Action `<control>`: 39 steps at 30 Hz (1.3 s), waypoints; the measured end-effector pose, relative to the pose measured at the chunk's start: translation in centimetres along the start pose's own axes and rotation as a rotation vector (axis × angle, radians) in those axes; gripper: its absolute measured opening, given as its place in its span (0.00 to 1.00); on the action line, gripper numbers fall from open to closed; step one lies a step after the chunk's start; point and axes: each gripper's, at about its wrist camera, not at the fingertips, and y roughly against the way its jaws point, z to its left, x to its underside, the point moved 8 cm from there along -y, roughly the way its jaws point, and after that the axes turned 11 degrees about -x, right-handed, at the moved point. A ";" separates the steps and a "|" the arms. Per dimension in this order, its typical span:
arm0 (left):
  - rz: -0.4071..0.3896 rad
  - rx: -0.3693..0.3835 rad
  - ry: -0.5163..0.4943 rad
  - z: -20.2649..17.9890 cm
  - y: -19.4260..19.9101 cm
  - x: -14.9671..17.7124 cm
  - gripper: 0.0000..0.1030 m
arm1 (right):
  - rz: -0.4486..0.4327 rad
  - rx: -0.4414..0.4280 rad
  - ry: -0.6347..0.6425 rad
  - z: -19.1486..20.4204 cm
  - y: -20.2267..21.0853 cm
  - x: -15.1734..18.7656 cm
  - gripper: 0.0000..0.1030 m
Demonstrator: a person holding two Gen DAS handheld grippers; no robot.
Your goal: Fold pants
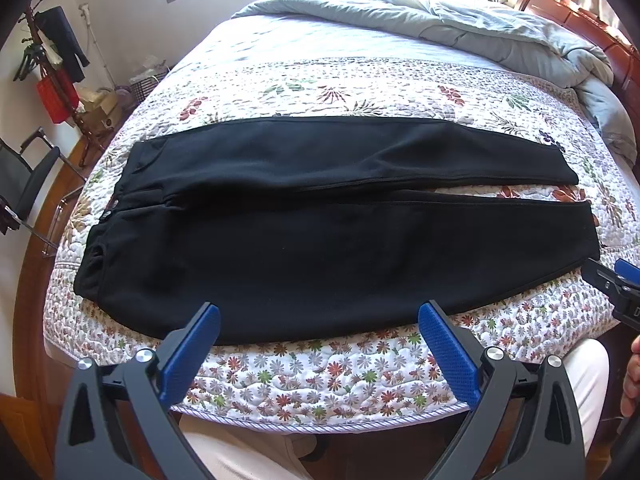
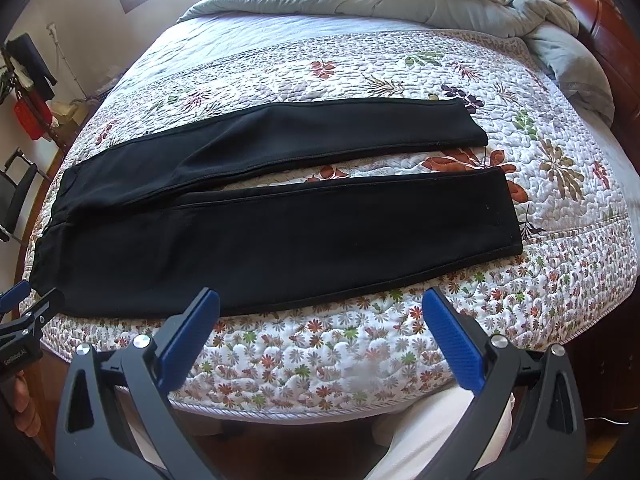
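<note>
Jaws on my left gripper (image 1: 320,330) and right gripper (image 2: 320,314) are both spread wide and empty, poised at the near edge of the black fabric pants (image 1: 320,220). I judge they're staged for a first grasp: the pants lie flat on the floral quilted bed (image 1: 320,376), legs slightly parted, waistband leftward, not yet folded.

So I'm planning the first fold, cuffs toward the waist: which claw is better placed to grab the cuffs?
Right claw: the near cuff lies just ahead of it. The left claw faces the waist.
</note>
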 end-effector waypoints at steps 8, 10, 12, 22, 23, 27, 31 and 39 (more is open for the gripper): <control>0.003 0.001 -0.001 0.0 -0.1 -0.2 0.96 | 0.004 -0.002 0.001 0.0 -0.3 0.0 0.97; 0.004 0.002 -0.001 -0.1 -0.1 -0.2 0.96 | 0.005 -0.002 0.001 0.0 -0.4 -0.1 0.97; 0.004 0.002 -0.001 -0.1 -0.2 -0.2 0.96 | 0.004 -0.003 0.000 -0.1 -0.4 0.0 0.97; 0.009 0.001 -0.007 -0.3 -0.5 -0.3 0.96 | 0.008 -0.004 -0.005 -0.2 -0.5 0.0 0.97; 0.009 0.001 -0.007 -0.4 -0.5 -0.3 0.96 | 0.007 -0.005 -0.005 -0.2 -0.5 0.0 0.97; 0.009 0.002 -0.010 -0.5 -0.6 -0.3 0.96 | 0.009 -0.009 -0.005 -0.4 -0.7 0.0 0.97; 0.010 0.002 -0.011 -0.5 -0.6 -0.3 0.96 | 0.014 -0.012 -0.004 -0.4 -0.9 0.1 0.97; 0.016 0.002 -0.013 -0.8 -1.0 -0.4 0.96 | 0.018 -0.040 -0.016 -0.4 -1.4 0.1 0.97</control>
